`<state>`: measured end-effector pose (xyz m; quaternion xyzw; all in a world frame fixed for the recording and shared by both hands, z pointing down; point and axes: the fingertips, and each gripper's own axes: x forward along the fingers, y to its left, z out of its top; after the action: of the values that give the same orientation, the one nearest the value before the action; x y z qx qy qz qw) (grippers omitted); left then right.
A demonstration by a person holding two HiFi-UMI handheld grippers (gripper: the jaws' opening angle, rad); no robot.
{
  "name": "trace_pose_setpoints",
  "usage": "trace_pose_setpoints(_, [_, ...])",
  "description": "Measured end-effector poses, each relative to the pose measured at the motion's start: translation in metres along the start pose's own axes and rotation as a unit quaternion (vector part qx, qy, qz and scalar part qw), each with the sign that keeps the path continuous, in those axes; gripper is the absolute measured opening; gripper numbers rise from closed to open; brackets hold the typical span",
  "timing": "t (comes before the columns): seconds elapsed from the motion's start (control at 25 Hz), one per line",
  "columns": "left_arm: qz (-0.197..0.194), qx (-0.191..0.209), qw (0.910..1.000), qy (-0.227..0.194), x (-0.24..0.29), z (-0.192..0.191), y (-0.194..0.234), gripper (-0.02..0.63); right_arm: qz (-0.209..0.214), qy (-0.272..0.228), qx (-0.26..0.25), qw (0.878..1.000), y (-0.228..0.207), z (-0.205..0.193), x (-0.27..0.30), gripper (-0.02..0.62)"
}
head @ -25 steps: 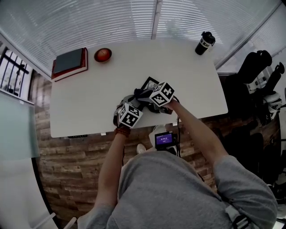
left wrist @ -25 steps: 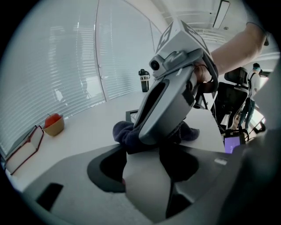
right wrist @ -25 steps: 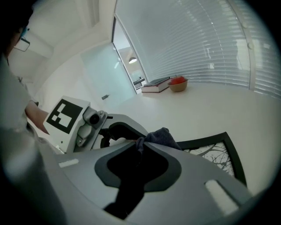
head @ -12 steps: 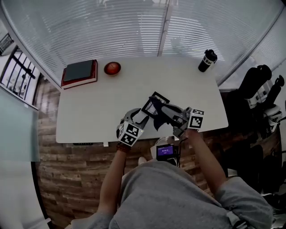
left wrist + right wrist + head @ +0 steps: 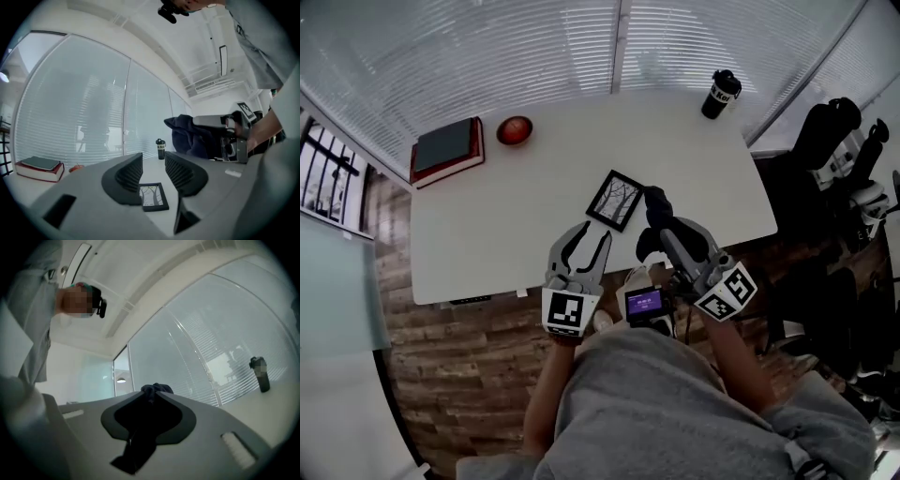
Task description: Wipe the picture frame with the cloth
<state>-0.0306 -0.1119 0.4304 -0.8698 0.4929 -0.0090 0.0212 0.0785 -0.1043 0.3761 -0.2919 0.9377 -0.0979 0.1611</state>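
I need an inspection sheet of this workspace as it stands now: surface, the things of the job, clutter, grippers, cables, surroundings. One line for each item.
Surface: white table, plain top.
Job's things: picture frame lies flat on the table near its front edge; dark cloth is held in the air, not touching the frame.
Clutter: stack of books at the far left, red round object beside it, dark tumbler at the far right corner.
Grippers: left gripper jaws closing, nothing between them; right gripper shut on the cloth.
Cables: nothing seen.
Surroundings: window blinds behind the table; wood-pattern floor; black equipment at the right.
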Motion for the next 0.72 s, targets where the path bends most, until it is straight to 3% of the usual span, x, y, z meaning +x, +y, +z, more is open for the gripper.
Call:
trace_pose_setpoints(0.16, [0.032, 0.001, 0.9993, -0.021, -0.004, 0.007, 0.003, 0.14, -0.037, 0.032, -0.06, 0.997, 0.006, -0.021, -0.006, 0.067])
trace_pose_setpoints(0.36, [0.06, 0.005, 0.9978, -0.028, -0.016, 0.004, 0.004, 0.098, -0.061, 0.048, -0.052, 0.996, 0.007, -0.036, -0.011, 0.067])
trace_pose_setpoints(0.6, [0.094, 0.019, 0.9949, -0.03, -0.025, 0.004, 0.011, 0.014, -0.035, 0.081, -0.077, 0.993, 0.025, -0.051, -0.007, 0.063])
trace_pose_setpoints(0.72, [0.103, 0.018, 0.9938, -0.037, -0.027, 0.006, 0.013, 0.002, -0.019, 0.088, -0.073, 0.993, 0.031, -0.055, -0.006, 0.063])
